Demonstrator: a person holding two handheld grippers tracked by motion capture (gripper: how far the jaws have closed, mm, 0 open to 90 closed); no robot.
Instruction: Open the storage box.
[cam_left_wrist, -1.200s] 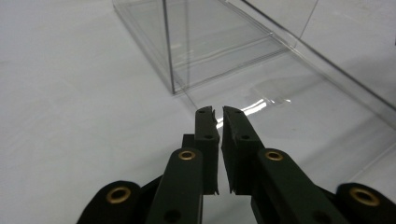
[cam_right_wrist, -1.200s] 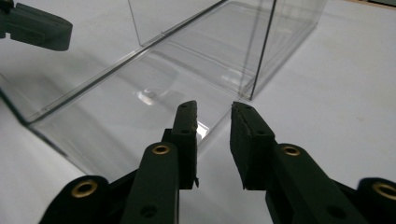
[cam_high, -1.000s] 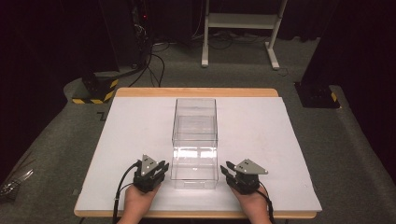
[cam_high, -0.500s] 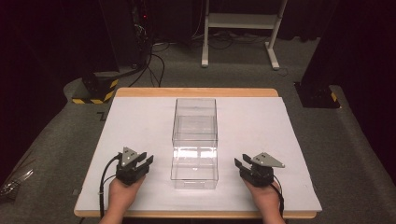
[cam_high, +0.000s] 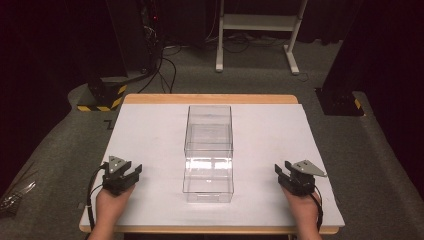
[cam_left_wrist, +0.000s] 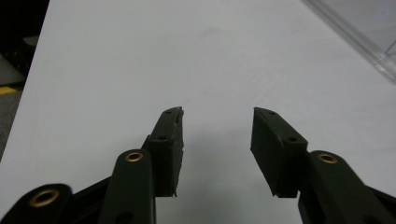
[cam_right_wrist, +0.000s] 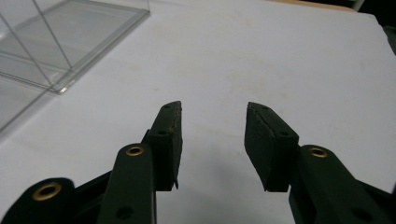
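At the near edge of the white table (cam_high: 150, 130), the left gripper (cam_high: 127, 172) and right gripper (cam_high: 284, 172) sit well apart from the clear box (cam_high: 209, 150) between them. Both have just been opening; each gripper view shows its jaws parted over bare tabletop, nothing between. From above, the box stands mid-table, running near to far, apparently holding nothing.

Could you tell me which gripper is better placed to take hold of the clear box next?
Probably the left gripper: it sits somewhat nearer the clear box than the right gripper. Both are open, empty and apart from it on the white table, so the edge is slight.
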